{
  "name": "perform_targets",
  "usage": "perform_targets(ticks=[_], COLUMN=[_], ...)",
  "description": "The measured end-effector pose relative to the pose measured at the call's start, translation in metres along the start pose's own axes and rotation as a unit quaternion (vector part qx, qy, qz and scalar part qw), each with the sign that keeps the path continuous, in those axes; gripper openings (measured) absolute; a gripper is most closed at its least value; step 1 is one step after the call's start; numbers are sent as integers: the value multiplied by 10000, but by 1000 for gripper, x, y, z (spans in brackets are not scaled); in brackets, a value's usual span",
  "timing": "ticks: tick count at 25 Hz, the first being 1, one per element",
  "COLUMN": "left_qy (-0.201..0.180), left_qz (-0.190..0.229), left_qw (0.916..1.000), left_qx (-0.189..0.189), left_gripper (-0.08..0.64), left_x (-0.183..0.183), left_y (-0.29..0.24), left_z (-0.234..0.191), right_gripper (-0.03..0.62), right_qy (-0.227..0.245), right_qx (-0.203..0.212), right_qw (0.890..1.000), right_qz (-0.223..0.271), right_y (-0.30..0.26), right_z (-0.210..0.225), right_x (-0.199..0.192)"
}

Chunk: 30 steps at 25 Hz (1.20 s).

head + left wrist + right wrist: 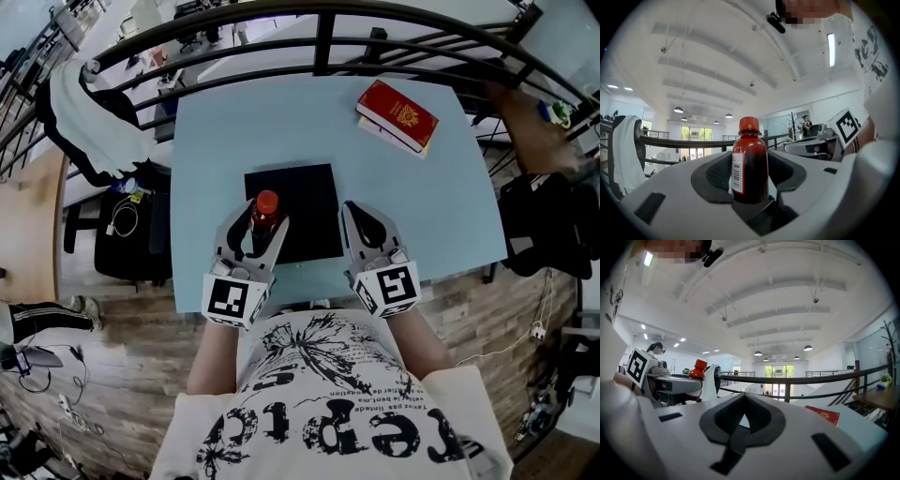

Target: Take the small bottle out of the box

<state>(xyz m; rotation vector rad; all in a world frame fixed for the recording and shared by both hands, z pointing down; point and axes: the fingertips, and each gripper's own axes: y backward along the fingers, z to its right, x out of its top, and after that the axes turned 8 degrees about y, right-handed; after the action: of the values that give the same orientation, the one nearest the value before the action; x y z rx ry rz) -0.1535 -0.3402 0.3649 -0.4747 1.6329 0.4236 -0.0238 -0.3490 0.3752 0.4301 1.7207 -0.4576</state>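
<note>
A small bottle [265, 211] of dark red liquid with an orange-red cap stands upright between the jaws of my left gripper [255, 232], which is shut on its body. In the left gripper view the bottle [751, 159] with its white barcode label fills the gap of the left gripper [750, 176]. It hangs over the near left part of the flat black box [305, 202] on the blue table [216, 131]. My right gripper [364, 223] rests at the box's right edge, shut and holding nothing. In the right gripper view the right gripper [743, 399] has its tips together, and the bottle's cap [699, 367] shows at the left.
A red book [397, 114] lies at the table's far right corner, also in the right gripper view as the red book [824, 416]. A dark metal railing [323, 23] curves behind the table. A jacket [84, 122] hangs at the left. The person's body is against the near edge.
</note>
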Motion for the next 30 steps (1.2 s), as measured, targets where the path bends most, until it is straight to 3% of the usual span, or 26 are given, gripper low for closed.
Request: perform_targets(ticks=[5, 30], left_qy=[-65, 51], left_qz=[225, 11], left_qw=[9997, 10000], left_qx=[67, 74], left_gripper=[232, 232], left_x=[7, -1], left_y=[6, 0], left_z=[-3, -4], right_gripper=[8, 8], right_qy=[170, 415], right_qx=[146, 271], right_qw=[9997, 9987], right_qz=[91, 79], right_y=[-3, -8], right_z=[-7, -13], right_x=[7, 12])
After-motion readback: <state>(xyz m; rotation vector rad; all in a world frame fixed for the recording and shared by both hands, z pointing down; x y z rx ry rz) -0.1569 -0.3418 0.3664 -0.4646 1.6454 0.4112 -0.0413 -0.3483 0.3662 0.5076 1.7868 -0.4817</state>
